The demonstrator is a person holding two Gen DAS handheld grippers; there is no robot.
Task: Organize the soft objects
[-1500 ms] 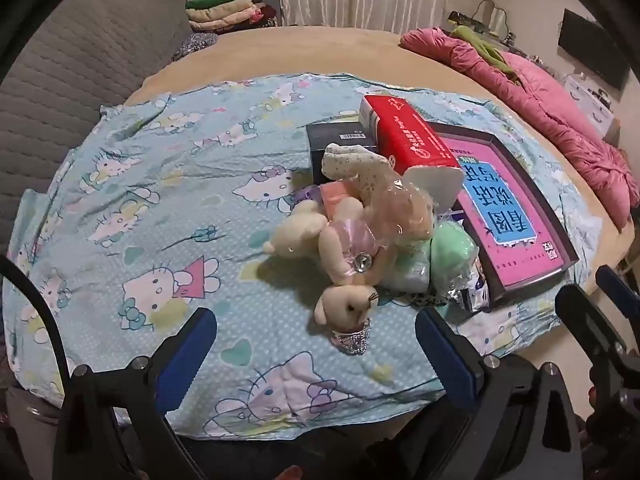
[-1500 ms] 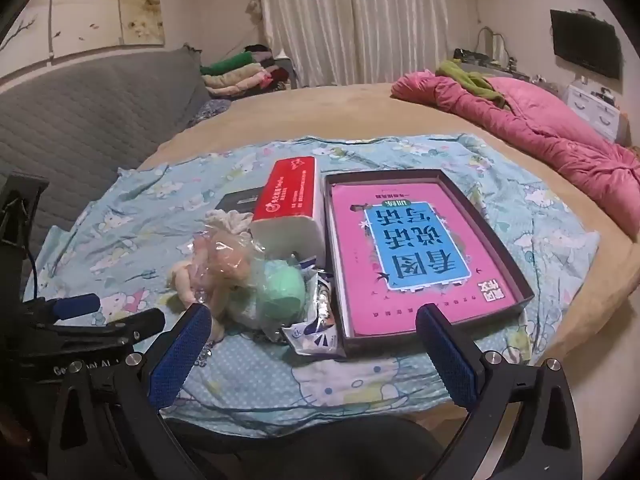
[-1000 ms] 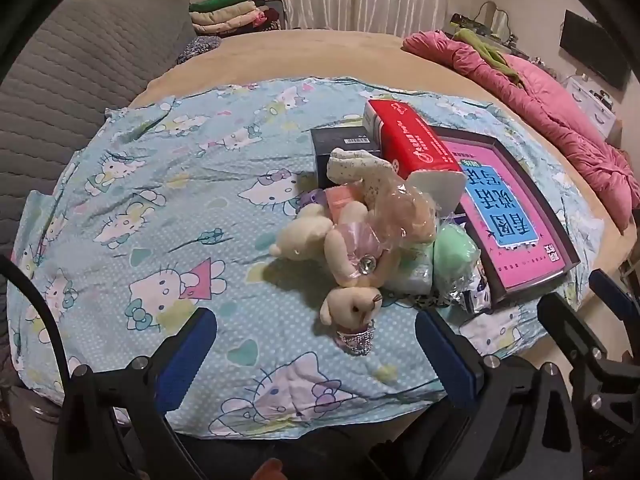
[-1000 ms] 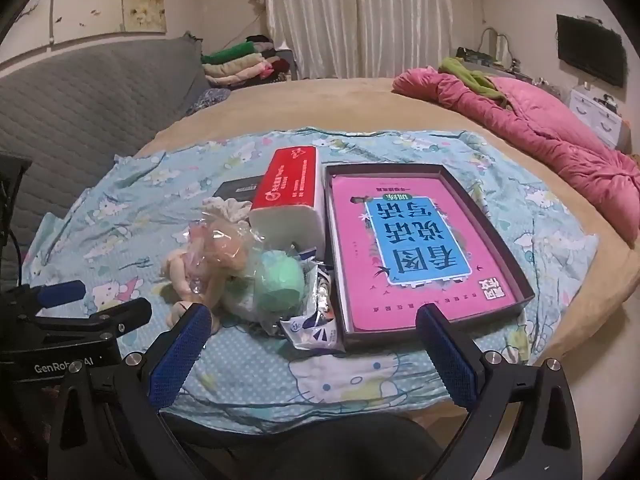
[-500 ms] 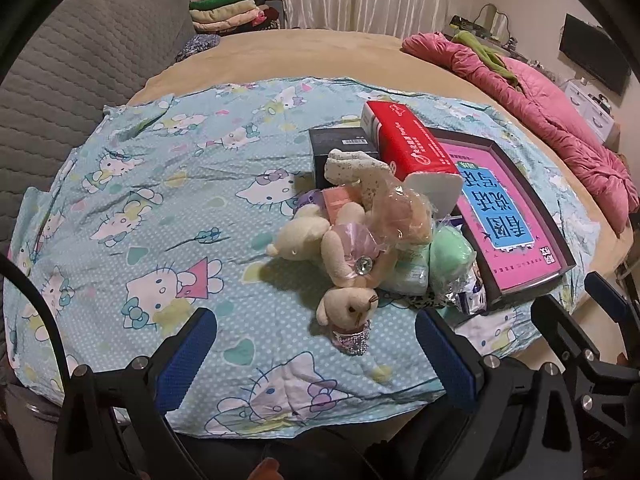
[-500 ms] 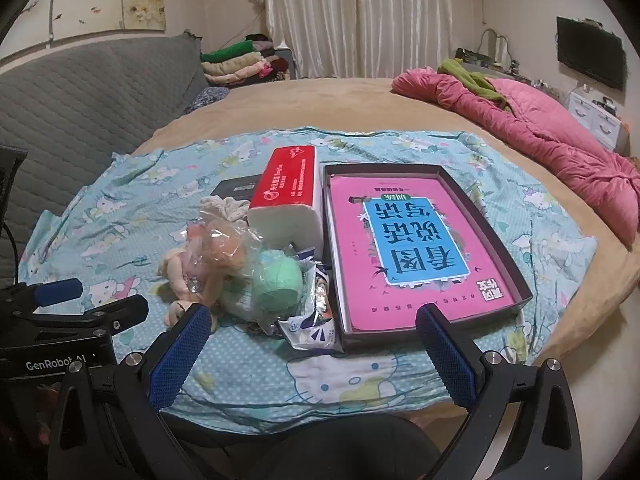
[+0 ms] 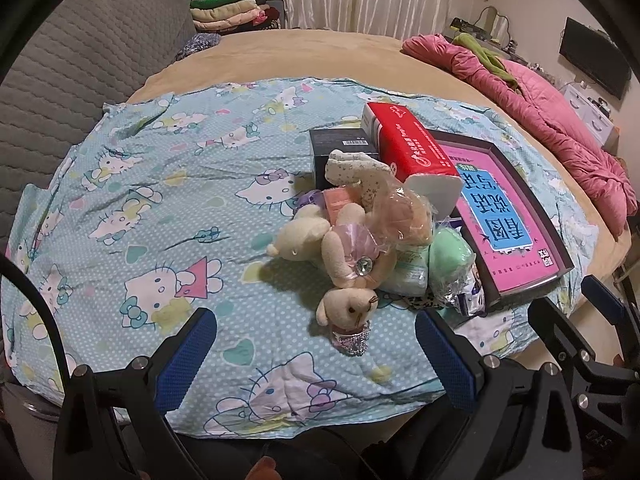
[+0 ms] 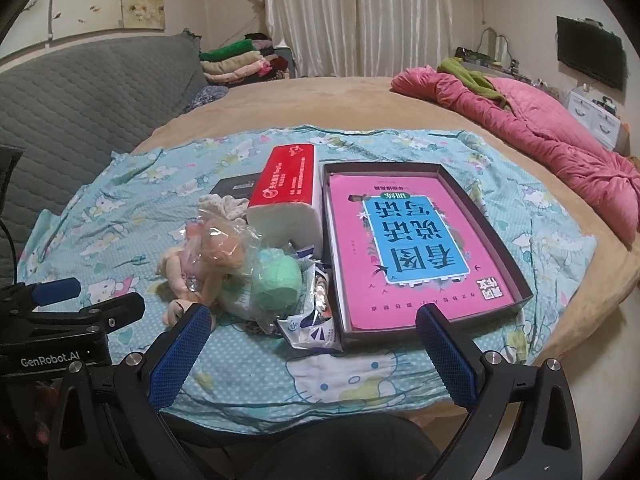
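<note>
A heap of soft things lies mid-cloth: a cream plush bear in a pink skirt, a small plush head, a spotted fabric toy, a plush wrapped in clear plastic and a green soft ball. My left gripper hovers open just short of the small plush head, holding nothing. My right gripper is open and empty near the bed's front edge, in front of the ball and the dark tray with a pink book.
A red tissue pack and a black box sit behind the heap, small foil packets in front. The blue cartoon-cat cloth covers a beige bed. A pink quilt lies far right, a grey headboard left.
Both views shifted only slightly, with the left gripper edging a little toward the heap. The objects lie where they were and both grippers stay open.
</note>
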